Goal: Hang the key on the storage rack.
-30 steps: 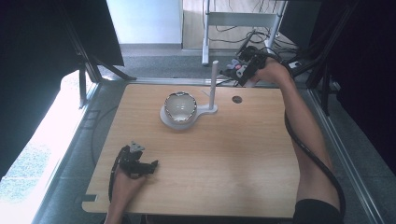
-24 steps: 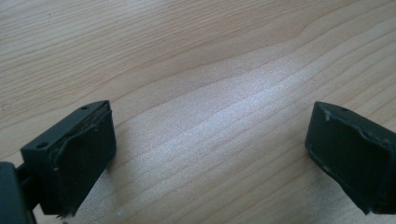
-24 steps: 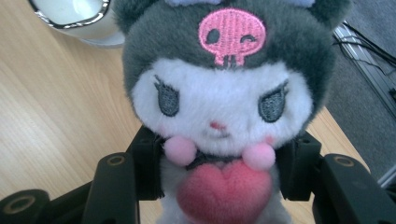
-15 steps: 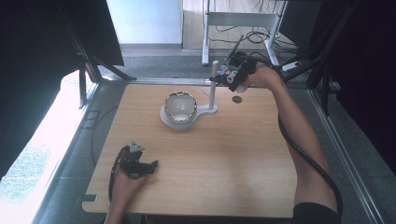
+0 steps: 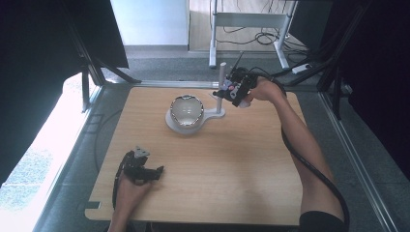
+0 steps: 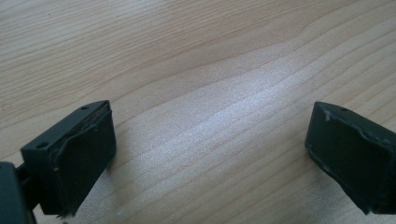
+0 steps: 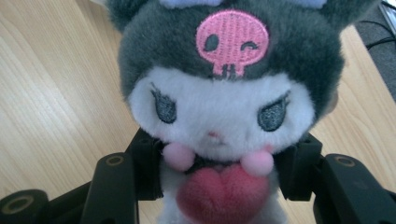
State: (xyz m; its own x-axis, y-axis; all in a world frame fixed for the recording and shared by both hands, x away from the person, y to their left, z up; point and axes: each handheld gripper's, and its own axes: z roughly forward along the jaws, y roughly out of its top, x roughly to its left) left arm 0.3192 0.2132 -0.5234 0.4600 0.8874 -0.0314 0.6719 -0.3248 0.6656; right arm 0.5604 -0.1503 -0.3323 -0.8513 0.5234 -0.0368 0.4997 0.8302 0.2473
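A plush toy (image 7: pixel 219 93) with a dark grey hood, a pink skull patch and a red heart sits between the jaws of my right gripper (image 7: pixel 219 163), which is shut on its body. In the high view the right gripper (image 5: pixel 231 89) holds the plush toy (image 5: pixel 226 88) low over the far side of the table, right next to a white upright post (image 5: pixel 222 77). My left gripper (image 5: pixel 155 170) lies on the table near the front left. Its jaws stand open, with bare wood between them, as the left gripper (image 6: pixel 210 154) shows in its own view.
A shiny bowl (image 5: pixel 186 110) rests on a white stand base (image 5: pixel 212 115) that carries the post, at the table's far middle. The wooden table (image 5: pixel 232 164) has metal rails along its sides. Cables trail from both grippers.
My right hand has come down and toward the left with the plush toy, from beyond the far edge to beside the post. The left gripper has stayed put.
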